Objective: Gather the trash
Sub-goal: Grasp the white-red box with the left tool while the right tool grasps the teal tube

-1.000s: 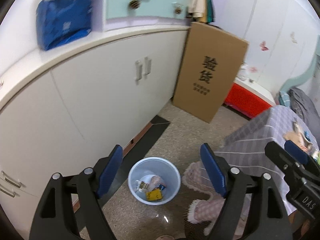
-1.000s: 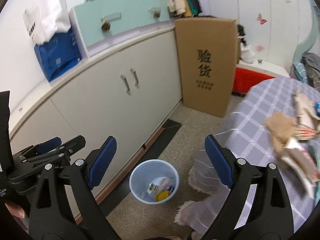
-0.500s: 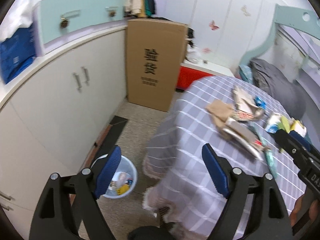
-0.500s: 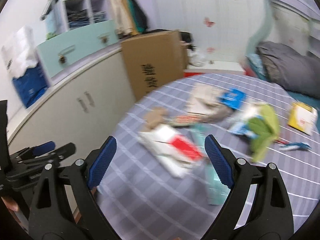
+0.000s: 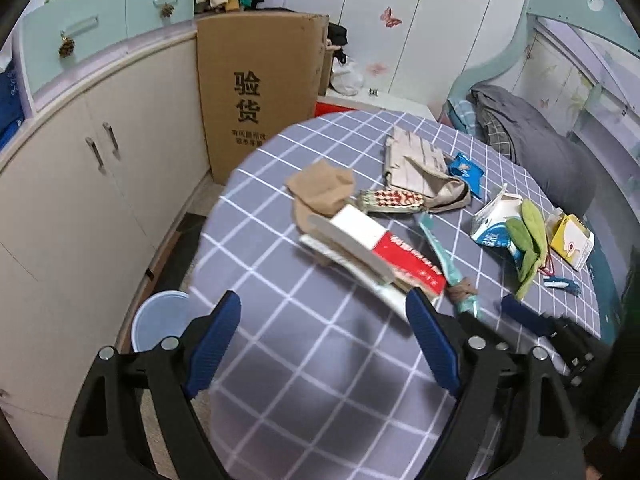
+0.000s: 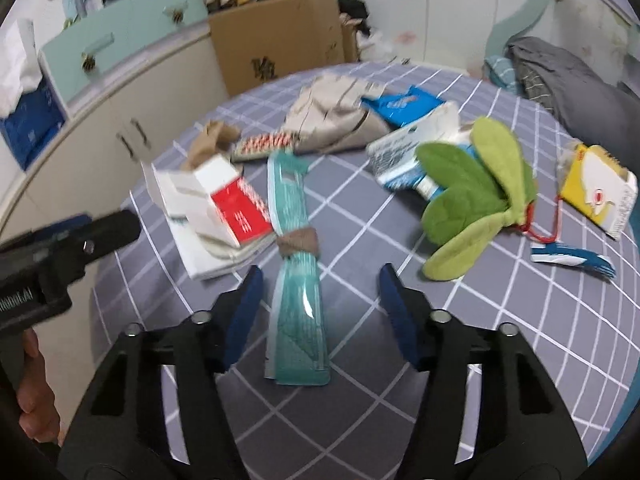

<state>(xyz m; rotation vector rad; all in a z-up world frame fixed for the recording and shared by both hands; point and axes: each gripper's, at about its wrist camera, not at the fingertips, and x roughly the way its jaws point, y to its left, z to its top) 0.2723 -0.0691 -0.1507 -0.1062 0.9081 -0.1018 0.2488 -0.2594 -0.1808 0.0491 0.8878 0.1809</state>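
Observation:
Trash lies on a round table with a grey checked cloth [image 5: 304,360]: a red and white carton [image 5: 384,248] [image 6: 228,204], a long teal wrapper [image 6: 296,276] [image 5: 444,260], a blue and white milk carton [image 5: 496,220] [image 6: 404,148], a yellow carton [image 5: 572,236] [image 6: 600,188], a blue packet [image 6: 404,102] and a brown stocking [image 5: 320,188]. A light blue bin [image 5: 156,320] stands on the floor left of the table. My left gripper [image 5: 324,340] is open and empty over the table's near edge. My right gripper [image 6: 320,300] is open and empty, just above the teal wrapper.
White cupboards [image 5: 92,184] run along the left wall. A tall cardboard box [image 5: 256,92] stands behind the table. A green plush leaf toy [image 6: 476,196] and a beige cloth [image 6: 332,116] lie among the trash. A bed with grey bedding [image 5: 540,148] is at the right.
Both grippers swung from the floor bin up and right to the table. The right one has come down close over the teal wrapper. Both stayed open.

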